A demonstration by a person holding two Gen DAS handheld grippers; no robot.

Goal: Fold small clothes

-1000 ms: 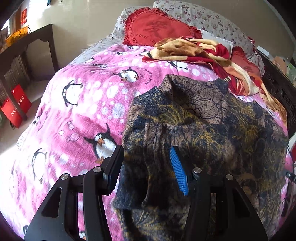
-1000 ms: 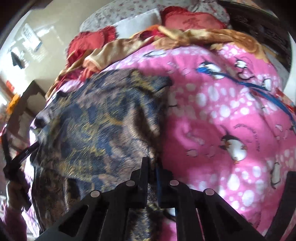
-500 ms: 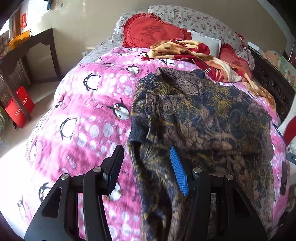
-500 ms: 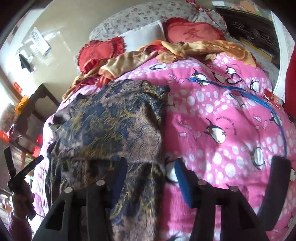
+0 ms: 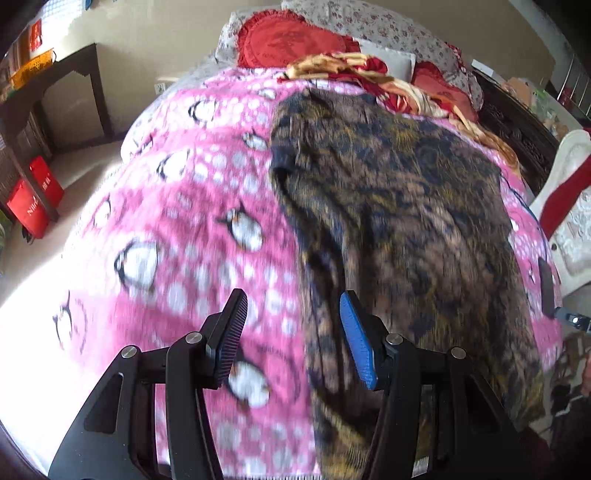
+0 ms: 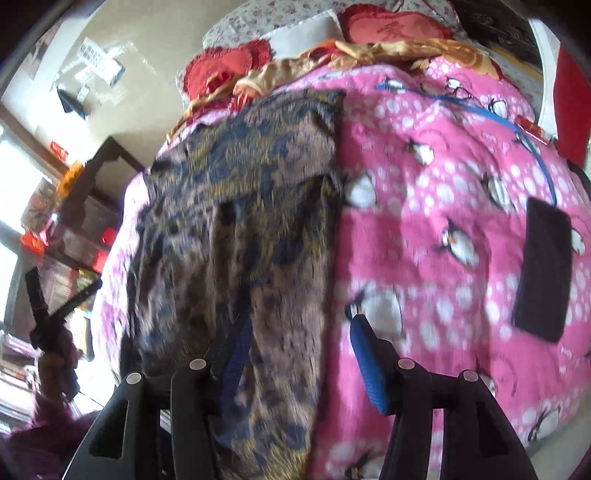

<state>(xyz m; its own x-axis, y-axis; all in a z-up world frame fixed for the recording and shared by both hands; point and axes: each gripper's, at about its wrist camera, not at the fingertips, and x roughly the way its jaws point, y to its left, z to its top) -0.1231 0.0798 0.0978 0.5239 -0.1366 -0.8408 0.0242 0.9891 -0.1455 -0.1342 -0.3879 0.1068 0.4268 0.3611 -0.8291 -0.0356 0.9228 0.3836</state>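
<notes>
A red heart-shaped cushion (image 6: 391, 31) at the head of the bed bears one large Chinese character, seemingly 爱, in darker red. The red round cushion (image 5: 291, 40) carries a dark printed mark too blurred to read. White lettering on the red bag (image 5: 31, 208) by the floor stays illegible.

Bare pink blanket (image 5: 177, 229) lies open to the left of the dark patterned garment (image 5: 399, 221), and again to its right (image 6: 436, 229). On that right stretch a dark flat rectangle (image 6: 541, 273) rests on the blanket, with a blue cord (image 6: 532, 147) running above it. At the head of the bed, a crumpled red-and-gold cloth (image 5: 369, 74) and red cushions (image 5: 291, 42) block the way, just beyond the garment's far edge.
</notes>
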